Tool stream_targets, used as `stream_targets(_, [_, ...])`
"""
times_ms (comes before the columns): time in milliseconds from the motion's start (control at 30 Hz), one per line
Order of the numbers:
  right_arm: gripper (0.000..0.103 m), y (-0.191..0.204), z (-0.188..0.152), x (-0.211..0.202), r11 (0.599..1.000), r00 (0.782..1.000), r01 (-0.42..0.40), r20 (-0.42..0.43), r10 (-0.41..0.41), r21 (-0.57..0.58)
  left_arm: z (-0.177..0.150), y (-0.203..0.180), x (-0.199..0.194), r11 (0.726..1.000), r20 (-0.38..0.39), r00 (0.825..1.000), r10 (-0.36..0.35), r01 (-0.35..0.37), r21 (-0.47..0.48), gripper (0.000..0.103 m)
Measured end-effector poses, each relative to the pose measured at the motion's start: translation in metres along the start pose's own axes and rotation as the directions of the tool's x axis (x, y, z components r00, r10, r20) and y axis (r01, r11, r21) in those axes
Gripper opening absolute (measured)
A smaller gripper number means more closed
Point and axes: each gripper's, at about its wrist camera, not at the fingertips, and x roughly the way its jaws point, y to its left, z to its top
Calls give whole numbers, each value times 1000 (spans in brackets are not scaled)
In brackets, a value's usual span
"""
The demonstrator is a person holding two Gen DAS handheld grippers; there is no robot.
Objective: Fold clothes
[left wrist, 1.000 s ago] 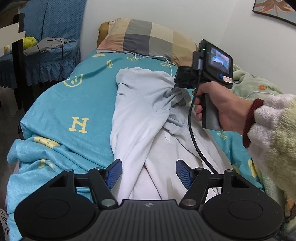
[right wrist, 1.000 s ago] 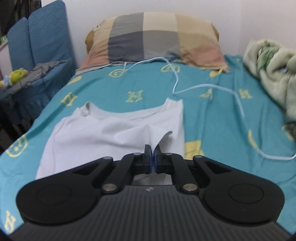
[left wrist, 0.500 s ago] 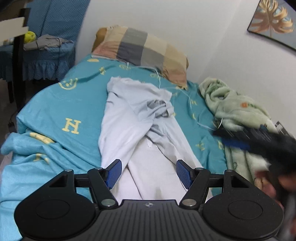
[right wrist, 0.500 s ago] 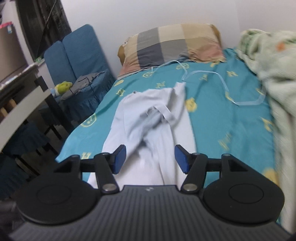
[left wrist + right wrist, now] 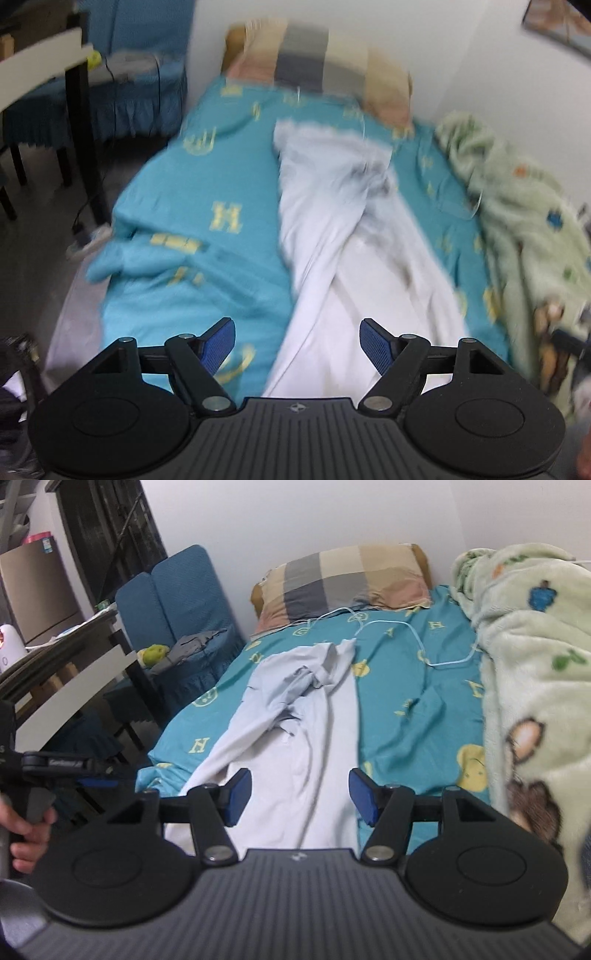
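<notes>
Shirt (image 5: 295,716) ahead of both released jaws: light, limp, best pinched at near hem corners.

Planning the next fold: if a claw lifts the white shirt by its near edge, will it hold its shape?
Probably not. The shirt lies crumpled and creased on the bed sheet, so it looks thin and floppy. It would likely sag and drag. It seems light.

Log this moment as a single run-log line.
left gripper: open, empty | right gripper: open, empty | white shirt: lengthwise on bed, sides folded in, rumpled near collar | fold unfinished
</notes>
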Motion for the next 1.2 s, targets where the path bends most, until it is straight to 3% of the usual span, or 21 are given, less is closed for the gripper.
stream_targets(100, [61,-5,-1,2,1000,1000,-7,-12,7,14,-12,16,8,998,-140,990,22,-14,56,76])
stream_targets(267, [61,-5,-2,7,1000,999,1,-33,-1,4,-29,39,35,998,-320,945,60,-56,24,76])
stream_targets(367, [61,-5,-2,9,1000,999,20,-40,-20,-4,-33,41,48,999,-373,927,28,-32,-4,76])
stream_targets(467, [61,-6,1,9,998,997,67,-25,-67,11,-38,33,60,999,-439,898,36,-30,20,75])
stream_targets(567, [86,-8,5,7,993,993,116,-2,-116,32,-42,19,62,997,-469,881,55,-22,77,67])
stream_targets(700, [84,-17,9,4,996,998,63,25,-65,59,-49,3,53,995,-501,865,44,7,99,50])
stream_targets(767, [85,-22,9,3,996,998,55,21,-57,66,-54,-6,47,991,-502,862,72,-4,135,31])
stream_targets(800, [85,-22,8,4,996,998,60,11,-61,64,-56,-10,44,988,-503,860,86,-10,152,9])
stream_targets(833, [85,-23,8,5,996,998,69,-2,-69,57,-58,-15,40,985,-502,859,100,-16,170,3])
stream_targets(967, [84,-22,1,10,995,994,95,-58,-94,13,-55,-39,9,973,-441,889,127,-27,228,2])
stream_targets(1100, [84,-22,-4,21,985,978,168,-119,-171,-39,-49,-89,-21,960,-380,921,83,28,279,2])
stream_targets(1200, [84,-29,-5,29,986,971,168,-170,-168,-12,-51,-124,-24,948,-353,935,36,80,308,2])
